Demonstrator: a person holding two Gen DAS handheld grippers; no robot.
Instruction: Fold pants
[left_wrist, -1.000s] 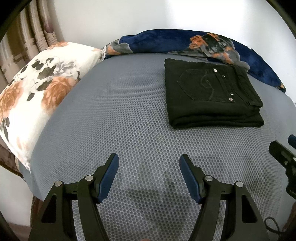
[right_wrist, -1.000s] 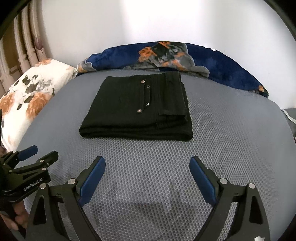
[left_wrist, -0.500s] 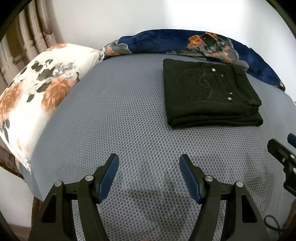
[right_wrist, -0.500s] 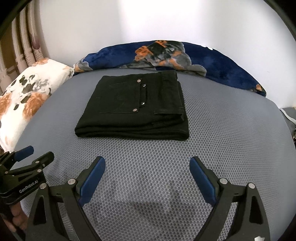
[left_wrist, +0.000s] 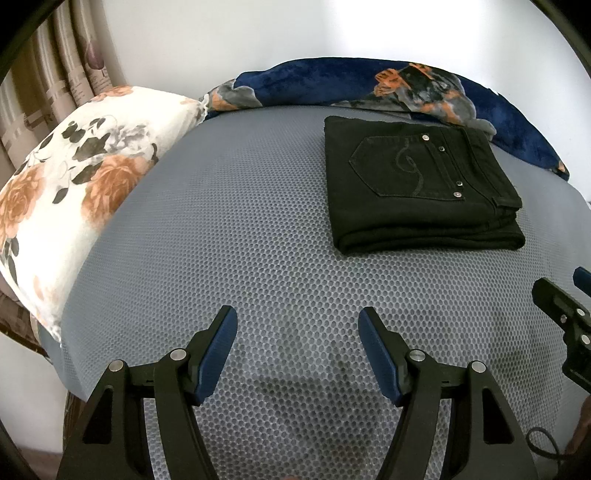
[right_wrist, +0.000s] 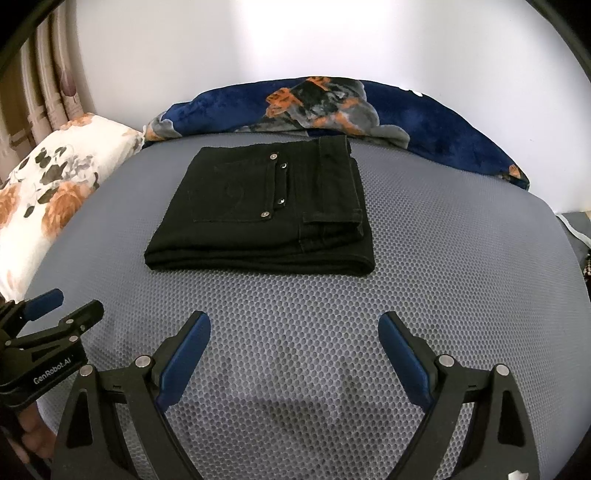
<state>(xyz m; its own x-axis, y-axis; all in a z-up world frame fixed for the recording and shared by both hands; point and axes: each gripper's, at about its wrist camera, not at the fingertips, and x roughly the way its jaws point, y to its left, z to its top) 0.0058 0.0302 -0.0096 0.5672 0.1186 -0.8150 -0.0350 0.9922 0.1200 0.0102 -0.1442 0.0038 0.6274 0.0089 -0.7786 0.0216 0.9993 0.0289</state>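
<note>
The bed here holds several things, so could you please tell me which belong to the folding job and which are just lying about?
Belong to the job:
- black pants, already folded
- left gripper, open, empty
- right gripper, open, empty

Just lying about:
- floral pillow
- navy blanket
- curtain

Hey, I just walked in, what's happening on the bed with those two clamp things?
A person is holding two handheld grippers over a grey mesh bed cover. The black pants already lie folded into a neat rectangle, back pocket up, near the blue blanket and the floral pillow. Neither the left gripper nor the right gripper touches them; both hover on the near side of the pants with jaws open and empty. The folding looks done.
</note>
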